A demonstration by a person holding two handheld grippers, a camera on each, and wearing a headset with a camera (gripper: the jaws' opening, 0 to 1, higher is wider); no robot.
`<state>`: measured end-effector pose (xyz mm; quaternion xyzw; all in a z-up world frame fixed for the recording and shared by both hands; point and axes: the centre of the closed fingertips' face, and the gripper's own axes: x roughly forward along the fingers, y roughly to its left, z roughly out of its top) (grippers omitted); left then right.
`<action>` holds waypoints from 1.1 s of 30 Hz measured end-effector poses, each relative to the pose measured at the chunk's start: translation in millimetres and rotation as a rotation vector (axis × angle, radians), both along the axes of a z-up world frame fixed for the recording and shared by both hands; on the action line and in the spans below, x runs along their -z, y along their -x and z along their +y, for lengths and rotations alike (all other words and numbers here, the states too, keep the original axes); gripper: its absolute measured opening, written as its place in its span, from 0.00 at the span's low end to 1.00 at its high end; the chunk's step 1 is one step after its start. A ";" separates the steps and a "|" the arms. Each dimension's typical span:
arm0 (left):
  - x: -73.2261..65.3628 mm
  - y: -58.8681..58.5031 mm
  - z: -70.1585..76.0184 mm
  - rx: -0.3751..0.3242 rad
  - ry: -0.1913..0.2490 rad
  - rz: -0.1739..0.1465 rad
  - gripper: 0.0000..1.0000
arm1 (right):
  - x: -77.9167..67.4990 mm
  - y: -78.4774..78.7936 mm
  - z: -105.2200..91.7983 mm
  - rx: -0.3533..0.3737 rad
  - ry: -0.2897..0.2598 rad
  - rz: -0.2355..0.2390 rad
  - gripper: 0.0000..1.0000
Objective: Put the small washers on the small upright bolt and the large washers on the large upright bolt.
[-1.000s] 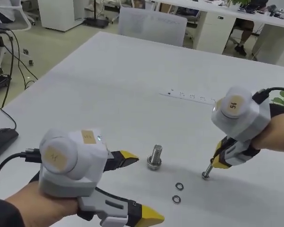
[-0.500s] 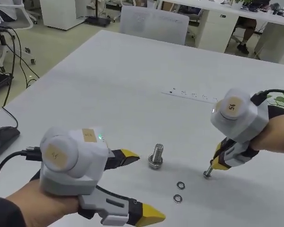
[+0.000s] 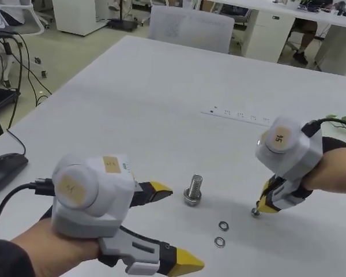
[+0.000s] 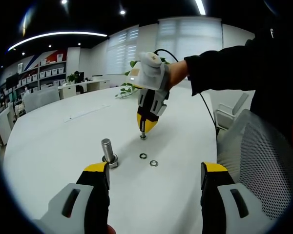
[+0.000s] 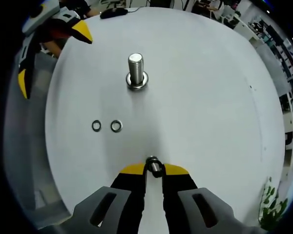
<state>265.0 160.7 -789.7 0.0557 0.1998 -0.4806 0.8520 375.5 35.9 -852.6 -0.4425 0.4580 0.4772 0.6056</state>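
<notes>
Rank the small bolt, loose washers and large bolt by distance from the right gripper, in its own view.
1. small bolt, between the right gripper fingers.
2. loose washers, ahead-left, side by side.
3. large bolt, upright, farthest ahead.

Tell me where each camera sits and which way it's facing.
Head view: on the headset, facing down at the table; left tool, right tool, hands show.
Left gripper view: on the left tool, facing the right tool past the large bolt; own open jaws below.
Right gripper view: on the right tool, facing the small bolt in its shut jaws.
Shared by both gripper views: two washers.
</notes>
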 end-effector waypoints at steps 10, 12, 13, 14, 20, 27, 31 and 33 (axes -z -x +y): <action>0.7 -0.1 0.0 0.000 -0.001 0.003 0.76 | 8.6 -1.5 -0.4 -0.003 0.007 0.012 0.13; 1.0 0.0 0.0 0.000 -0.001 0.005 0.76 | 10.1 -1.9 -0.5 -0.004 0.010 0.013 0.13; 1.0 -0.1 0.0 0.000 -0.001 0.005 0.76 | 11.2 -1.7 -0.4 -0.003 0.010 0.015 0.13; 1.0 -0.1 0.0 0.000 -0.002 0.005 0.76 | 11.7 -1.7 -0.6 -0.004 0.011 0.015 0.13; 1.5 -0.2 0.3 -0.001 -0.002 0.007 0.76 | 14.7 -1.9 -1.4 -0.009 0.018 0.016 0.13; 1.3 -0.8 0.6 -0.003 -0.003 0.008 0.76 | 16.7 -2.2 -1.2 -0.011 0.023 0.018 0.13; 1.2 -1.3 0.8 -0.004 -0.002 0.007 0.76 | 17.2 -2.1 -0.8 -0.013 0.022 0.019 0.13; 1.3 -1.5 0.9 -0.004 -0.002 0.007 0.76 | 17.3 -2.2 -0.9 -0.013 0.024 0.020 0.13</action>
